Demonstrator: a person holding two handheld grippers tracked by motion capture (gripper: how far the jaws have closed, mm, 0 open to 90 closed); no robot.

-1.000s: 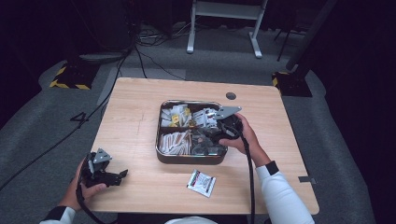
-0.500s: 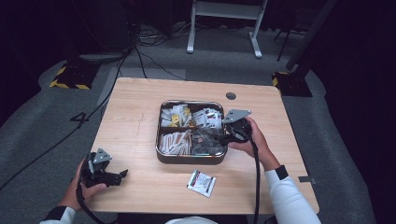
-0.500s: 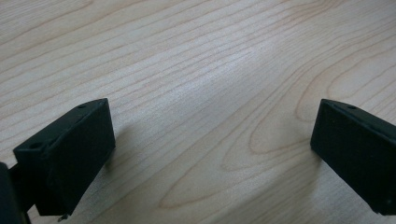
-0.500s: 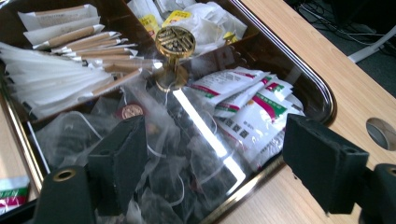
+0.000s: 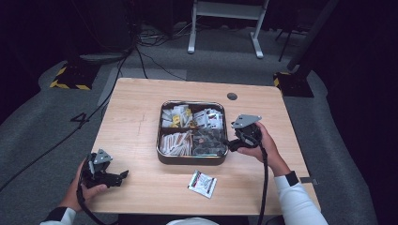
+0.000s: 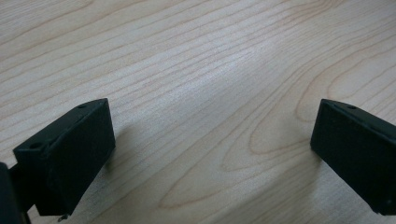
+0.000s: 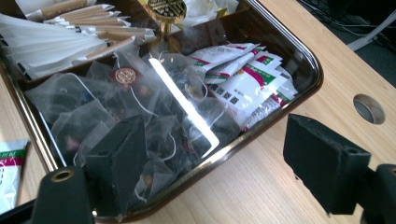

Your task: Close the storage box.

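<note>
While both tongs gape empty, the right tongs (image 7: 215, 158) straddle the tray's rim (image 7: 261, 123).

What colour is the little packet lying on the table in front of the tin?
The packet is white with red and green markings, clearest in the high view.

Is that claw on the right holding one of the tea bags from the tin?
No, the right claw is open with nothing between its jaws, one over the tea bags, the other outside the tin.

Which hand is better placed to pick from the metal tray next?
Right. The right tongs, open, sit at the divided metal tray's right rim over clear tea bags; the left tongs rest far off on bare wood.
</note>
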